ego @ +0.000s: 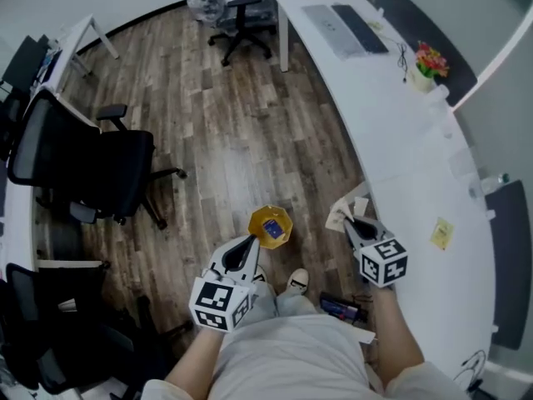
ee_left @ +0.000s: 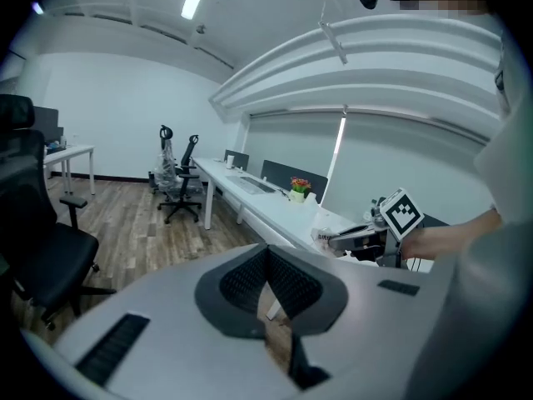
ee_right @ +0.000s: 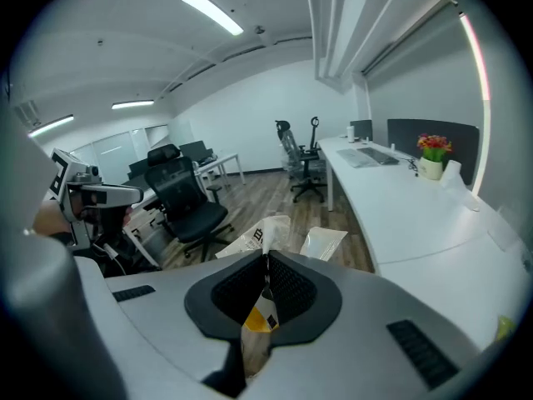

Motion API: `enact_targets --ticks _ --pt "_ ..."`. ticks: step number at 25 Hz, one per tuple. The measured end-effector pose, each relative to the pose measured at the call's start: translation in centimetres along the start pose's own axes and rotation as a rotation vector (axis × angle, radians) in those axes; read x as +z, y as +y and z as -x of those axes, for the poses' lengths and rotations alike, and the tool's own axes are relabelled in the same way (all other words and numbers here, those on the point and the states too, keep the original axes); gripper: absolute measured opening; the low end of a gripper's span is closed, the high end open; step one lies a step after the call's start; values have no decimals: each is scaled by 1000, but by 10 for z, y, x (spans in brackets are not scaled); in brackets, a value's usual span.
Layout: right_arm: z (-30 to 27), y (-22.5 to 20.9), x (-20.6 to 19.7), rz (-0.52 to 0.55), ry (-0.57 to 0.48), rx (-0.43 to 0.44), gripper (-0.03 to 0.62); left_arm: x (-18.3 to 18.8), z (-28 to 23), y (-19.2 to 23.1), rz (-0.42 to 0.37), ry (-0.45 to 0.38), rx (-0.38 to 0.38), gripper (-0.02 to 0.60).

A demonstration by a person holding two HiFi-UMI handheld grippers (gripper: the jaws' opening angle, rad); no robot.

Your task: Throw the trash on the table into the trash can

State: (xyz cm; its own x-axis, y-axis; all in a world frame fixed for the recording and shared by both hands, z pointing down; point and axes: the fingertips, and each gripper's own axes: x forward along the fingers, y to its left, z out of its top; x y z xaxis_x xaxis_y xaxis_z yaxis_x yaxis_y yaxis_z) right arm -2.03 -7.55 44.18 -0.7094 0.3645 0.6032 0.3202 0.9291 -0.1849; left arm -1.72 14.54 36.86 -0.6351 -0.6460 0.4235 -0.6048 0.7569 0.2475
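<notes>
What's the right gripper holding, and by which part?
The right gripper holds a wrapper, pinched mid-length: its white end sticks out past the tips, its yellow end trails behind them.

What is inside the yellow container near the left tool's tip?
The head view looks down into the yellow container. A blue item lies in it, against the yellow walls. Anything beneath that item is covered, and neither tool view shows the container.

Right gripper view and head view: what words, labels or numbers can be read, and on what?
Nothing can be quoted.
Crumpled white plastic wrapper in the right gripper: dark printed characters, too blurred to read.
Yellow hexagonal object: blue patch, too small to read.
Yellow paper note on the white desk: too small.
Black-and-white marker cube: square pattern only, no words.
</notes>
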Motion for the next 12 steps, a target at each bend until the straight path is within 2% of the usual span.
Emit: enact_targets --ticks 7,12 --pt "-53 60 19 80 31 138 39 -9 29 45 50 -18 101 0" --pt "-74 80 20 88 47 183 38 -17 27 56 72 -4 108 0"
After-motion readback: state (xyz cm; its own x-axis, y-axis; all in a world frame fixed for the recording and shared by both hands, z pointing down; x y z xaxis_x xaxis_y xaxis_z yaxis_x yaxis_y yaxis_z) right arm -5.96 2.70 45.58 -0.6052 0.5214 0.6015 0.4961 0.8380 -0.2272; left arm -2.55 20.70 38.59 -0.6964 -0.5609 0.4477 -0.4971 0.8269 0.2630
